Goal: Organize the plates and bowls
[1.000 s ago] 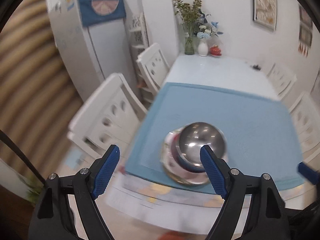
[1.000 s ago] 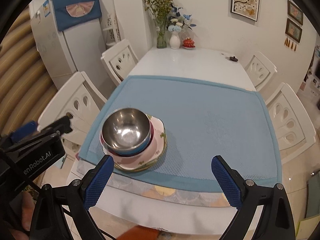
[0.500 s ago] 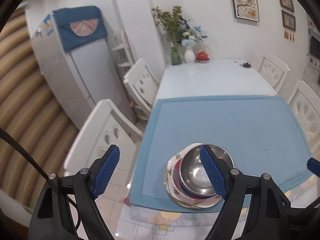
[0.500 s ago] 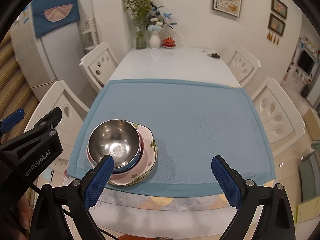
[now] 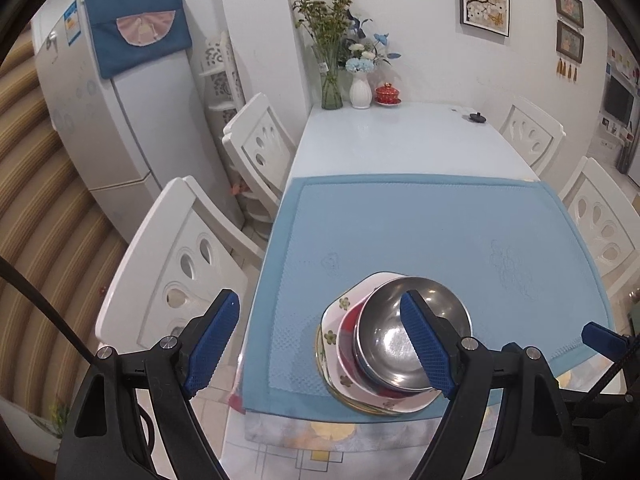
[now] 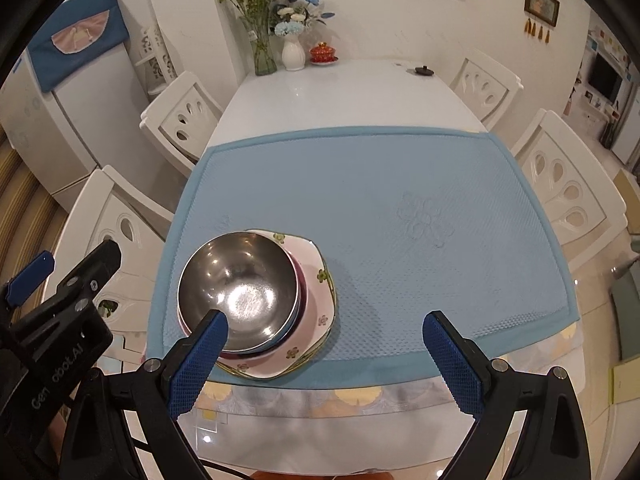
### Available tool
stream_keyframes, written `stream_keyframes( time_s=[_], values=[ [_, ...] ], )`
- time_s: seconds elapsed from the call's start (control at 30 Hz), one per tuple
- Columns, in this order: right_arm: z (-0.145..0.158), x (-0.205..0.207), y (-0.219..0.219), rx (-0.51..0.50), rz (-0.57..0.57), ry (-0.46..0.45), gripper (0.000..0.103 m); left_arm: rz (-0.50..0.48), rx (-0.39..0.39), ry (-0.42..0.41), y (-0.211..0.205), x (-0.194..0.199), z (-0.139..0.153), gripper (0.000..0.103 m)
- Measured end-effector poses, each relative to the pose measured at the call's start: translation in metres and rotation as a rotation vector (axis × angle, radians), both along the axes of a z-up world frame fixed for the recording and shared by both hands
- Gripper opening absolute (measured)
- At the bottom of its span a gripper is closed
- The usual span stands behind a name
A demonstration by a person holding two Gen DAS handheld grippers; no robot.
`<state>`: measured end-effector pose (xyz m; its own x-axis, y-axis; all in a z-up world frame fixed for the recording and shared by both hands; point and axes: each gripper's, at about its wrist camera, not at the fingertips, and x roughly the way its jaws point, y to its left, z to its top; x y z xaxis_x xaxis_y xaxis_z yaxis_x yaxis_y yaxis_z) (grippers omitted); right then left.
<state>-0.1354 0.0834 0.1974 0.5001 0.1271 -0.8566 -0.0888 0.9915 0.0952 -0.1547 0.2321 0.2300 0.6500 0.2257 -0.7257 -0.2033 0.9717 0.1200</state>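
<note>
Both grippers are sitting lower and closer to the dishes than a moment ago, and the picture is sharper now. The left gripper (image 5: 320, 344) is spread wide and holding nothing. The right gripper (image 6: 336, 364) is spread wide too, also holding nothing. A blue mat (image 6: 380, 200) is lying on the white tabletop (image 6: 340, 92), with white chairs (image 6: 560, 184) around it. Near the mat's front edge, a shiny metal bowl (image 6: 240, 288) is sitting inside other bowls on a flowery plate (image 6: 312, 320).
</note>
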Motion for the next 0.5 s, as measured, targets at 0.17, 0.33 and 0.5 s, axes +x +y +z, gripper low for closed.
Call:
stream_keyframes(
  time_s=[0.17,0.33,0.5],
  values=[
    [-0.009,0.004,0.007,0.021,0.003,0.034,0.097,-0.009,0.016,0.014,0.005,0.003,-0.005,0.082],
    [-0.011,0.007,0.011,-0.008,-0.013,0.039,0.097,-0.019,-0.007,0.021,0.008,0.006,-0.008,0.082],
    [-0.017,0.011,0.006,-0.013,-0.037,0.06,0.097,-0.039,-0.012,0.035,0.006,0.011,-0.014,0.082]
  ],
)
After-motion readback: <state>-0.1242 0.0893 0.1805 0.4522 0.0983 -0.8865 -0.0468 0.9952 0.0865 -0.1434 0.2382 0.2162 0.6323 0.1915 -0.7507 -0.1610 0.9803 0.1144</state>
